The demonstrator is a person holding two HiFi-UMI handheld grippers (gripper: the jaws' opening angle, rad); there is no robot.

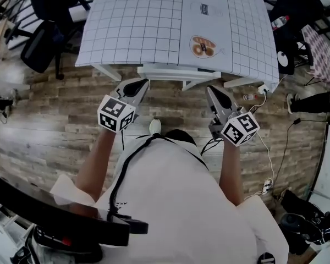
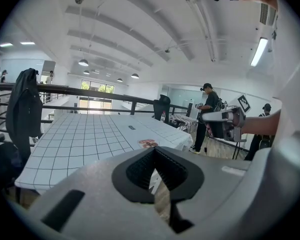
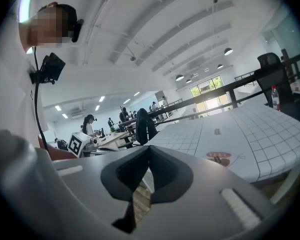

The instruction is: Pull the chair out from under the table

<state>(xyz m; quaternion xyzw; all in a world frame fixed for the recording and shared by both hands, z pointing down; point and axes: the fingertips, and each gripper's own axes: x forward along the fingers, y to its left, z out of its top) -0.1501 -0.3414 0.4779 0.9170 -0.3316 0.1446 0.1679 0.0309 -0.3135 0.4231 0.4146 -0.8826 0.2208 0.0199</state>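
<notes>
The chair sits tucked under the table, only its white top rail showing. It is probably rigid and should slide easily. The left gripper and right gripper are both pressed together, empty, so hook that rail.

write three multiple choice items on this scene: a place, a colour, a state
1. Where is the chair? A tucked under the table B on the tabletop C behind the person
2. What colour is the tablecloth? A plain red B white with dark grid lines C green
3. How are the left tool and right tool? A both wide open B left shut on the chair C both shut, empty
Answers: 1 A, its white frame shows at the table's near edge; 2 B, the grid shows in every view; 3 C, each tool's view shows jaws together.
</notes>
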